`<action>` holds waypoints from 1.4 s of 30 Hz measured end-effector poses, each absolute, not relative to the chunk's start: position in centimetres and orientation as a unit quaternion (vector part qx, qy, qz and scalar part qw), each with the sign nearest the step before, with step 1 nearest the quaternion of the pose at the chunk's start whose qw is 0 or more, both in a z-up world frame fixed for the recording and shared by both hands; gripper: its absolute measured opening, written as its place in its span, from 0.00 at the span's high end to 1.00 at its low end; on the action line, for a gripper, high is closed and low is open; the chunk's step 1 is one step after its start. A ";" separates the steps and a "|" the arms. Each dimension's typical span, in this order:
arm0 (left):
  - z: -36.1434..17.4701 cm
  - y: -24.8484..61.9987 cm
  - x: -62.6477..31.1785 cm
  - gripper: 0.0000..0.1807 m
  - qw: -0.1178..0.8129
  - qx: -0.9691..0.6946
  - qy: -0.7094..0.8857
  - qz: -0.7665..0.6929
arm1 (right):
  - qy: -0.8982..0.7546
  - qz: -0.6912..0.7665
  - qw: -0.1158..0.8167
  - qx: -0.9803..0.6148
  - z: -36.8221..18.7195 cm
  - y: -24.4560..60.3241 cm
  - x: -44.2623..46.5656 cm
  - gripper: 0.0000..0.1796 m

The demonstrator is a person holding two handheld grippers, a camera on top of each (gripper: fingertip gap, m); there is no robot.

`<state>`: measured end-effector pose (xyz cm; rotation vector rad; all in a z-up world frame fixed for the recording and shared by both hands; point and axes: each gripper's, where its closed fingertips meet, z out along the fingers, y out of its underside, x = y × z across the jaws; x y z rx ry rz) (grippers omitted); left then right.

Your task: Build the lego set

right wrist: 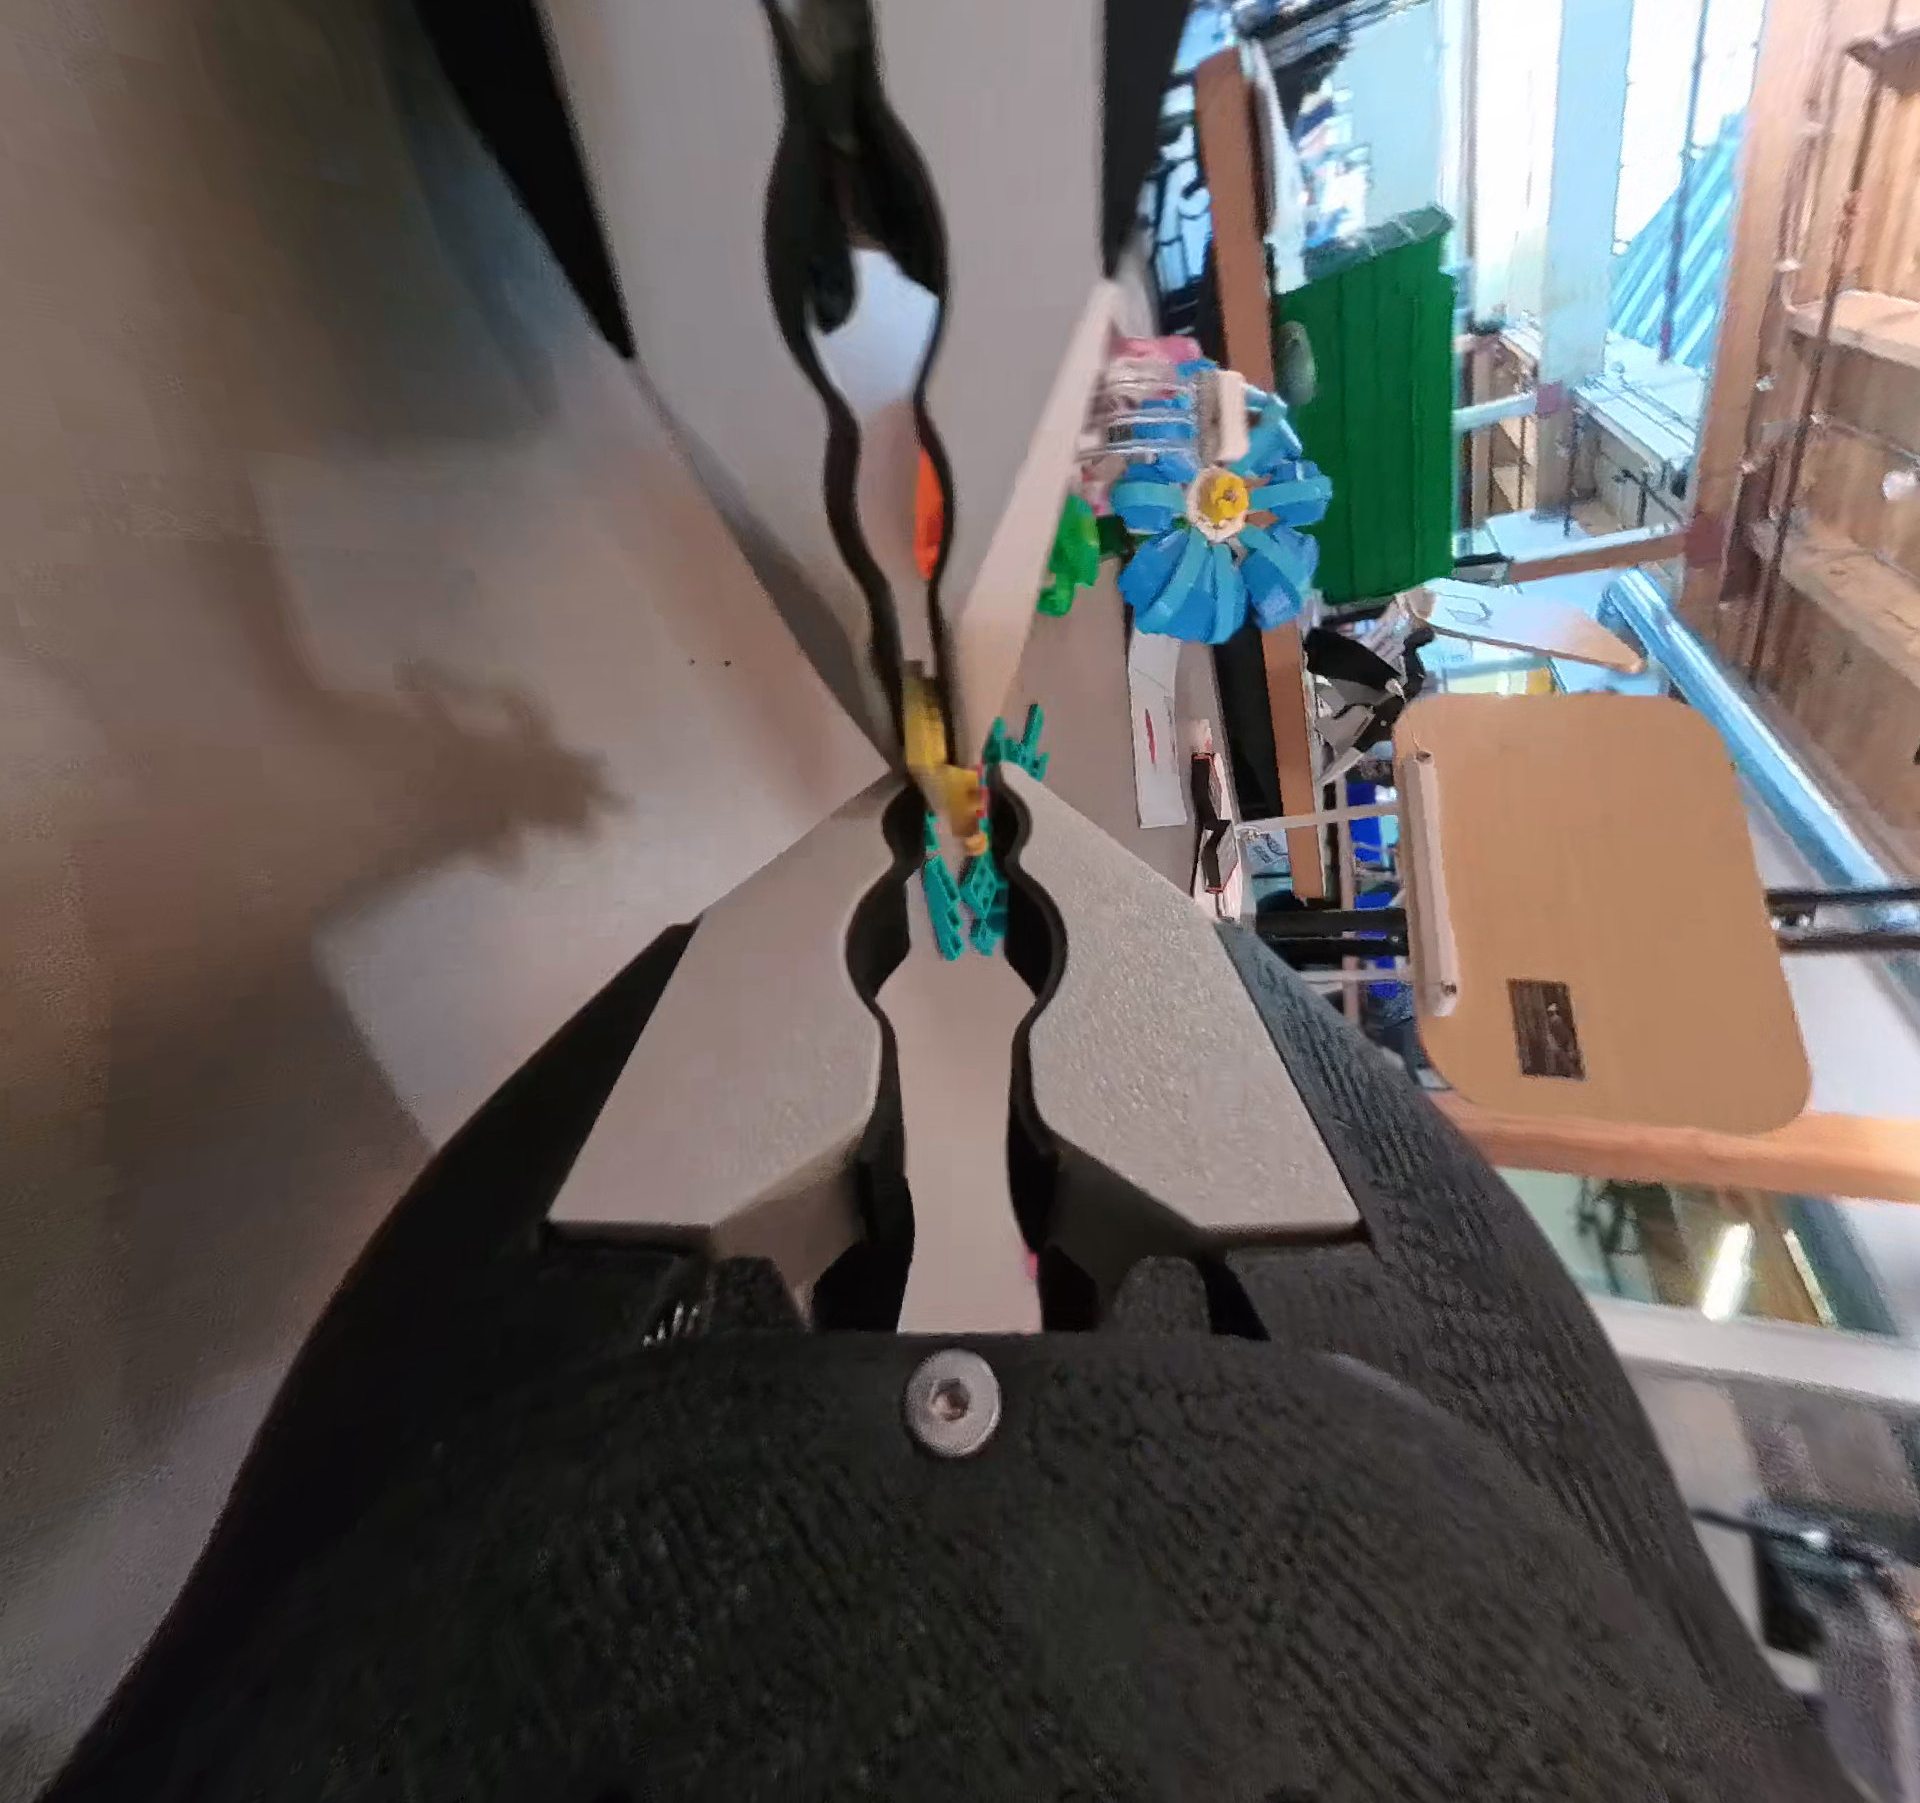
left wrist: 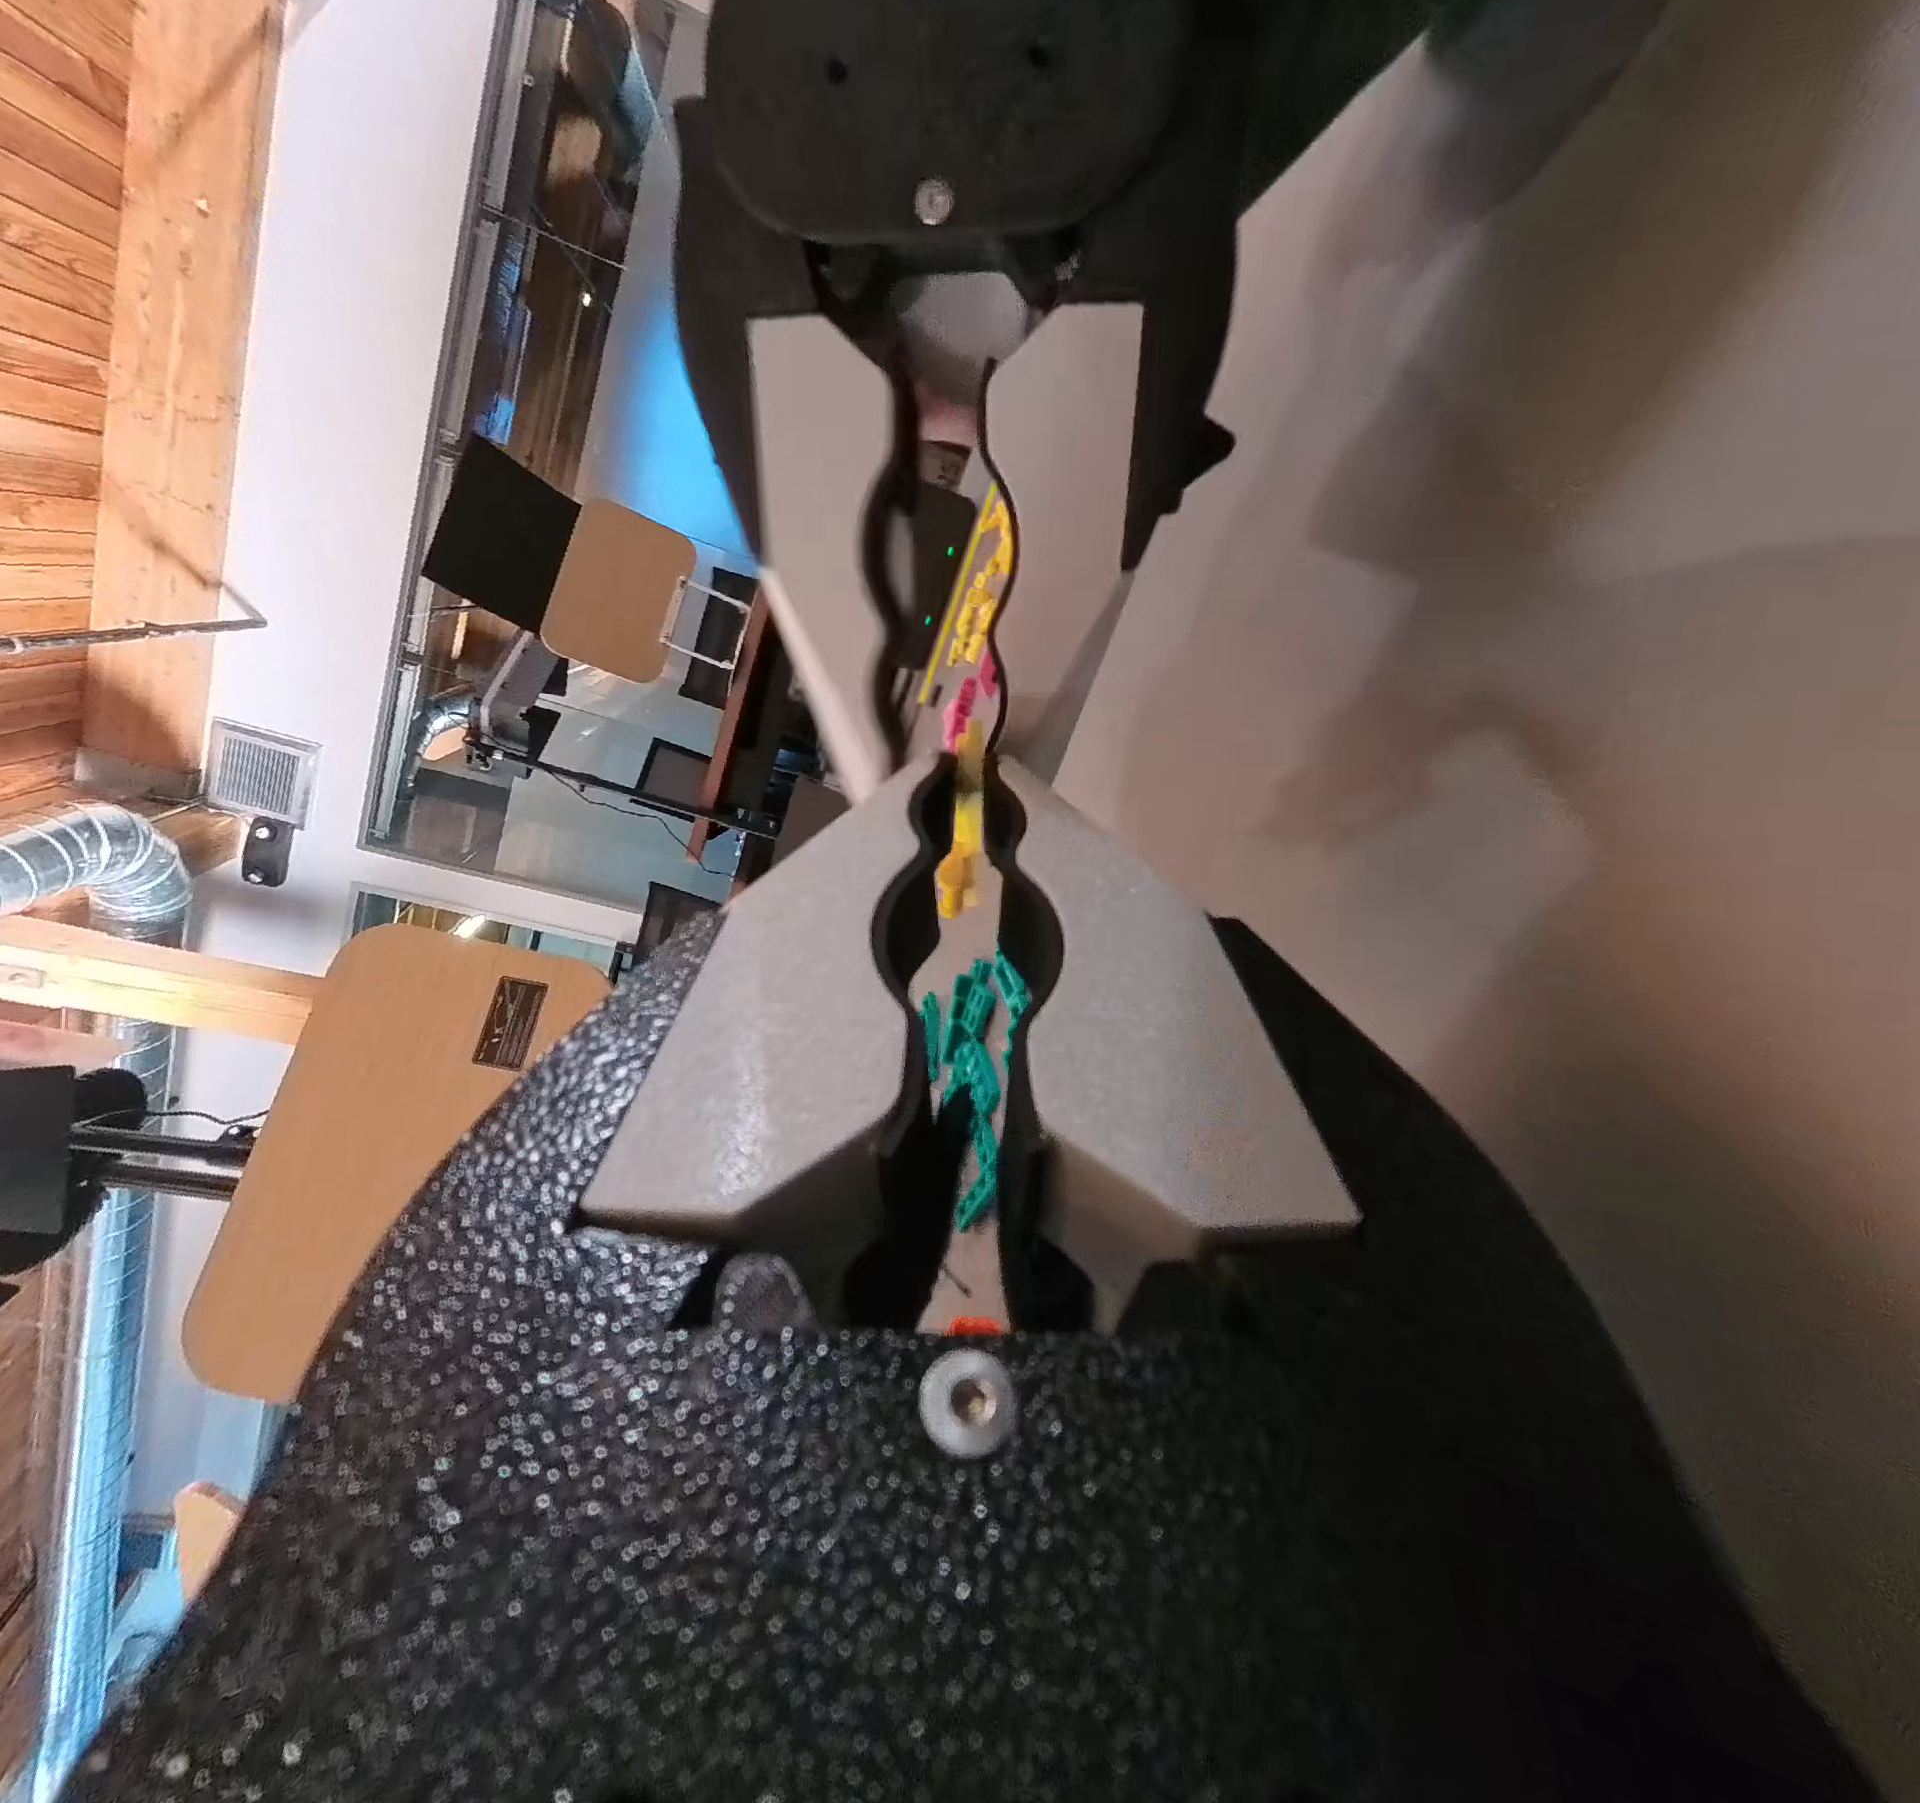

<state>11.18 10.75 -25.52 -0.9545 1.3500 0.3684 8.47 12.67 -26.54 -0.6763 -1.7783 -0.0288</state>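
My two grippers meet tip to tip above the white table [left wrist: 1558,818]. My left gripper [left wrist: 966,777] is shut on a small yellow lego piece [left wrist: 961,849] held between its grey fingertips. My right gripper [right wrist: 943,797] is shut on a yellow lego piece [right wrist: 961,803] at its tips. In the right wrist view the left gripper [right wrist: 920,714] comes down from the top with its yellow piece [right wrist: 923,730] touching mine. In the left wrist view the right gripper [left wrist: 971,740] comes down from the top. The pieces' join is mostly hidden by the fingers.
Loose teal lego pieces [left wrist: 977,1057] lie on the table under the grippers, also showing in the right wrist view [right wrist: 971,901]. Pink pieces [left wrist: 966,709] and a yellow pile [left wrist: 987,590] lie farther off. A built blue lego flower [right wrist: 1216,517], a green piece [right wrist: 1070,553] and an orange piece [right wrist: 928,527] stand beyond.
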 end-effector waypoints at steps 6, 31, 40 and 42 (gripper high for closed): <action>-25.6 10.6 11.3 0.99 0.662 -0.415 0.601 0.169 | -0.769 -0.018 0.579 -0.271 -26.8 12.4 8.7 0.90; -22.1 11.9 8.6 0.99 0.727 -0.464 0.490 0.130 | -0.565 0.043 0.675 -0.473 -23.6 21.4 13.1 0.77; -20.5 11.3 8.0 0.99 0.761 -0.467 0.449 0.017 | -0.545 0.011 0.673 -0.499 -23.9 23.1 14.6 0.84; -20.2 11.2 7.9 0.98 0.765 -0.468 0.442 -0.006 | -0.536 0.002 0.673 -0.511 -24.0 23.6 15.1 0.84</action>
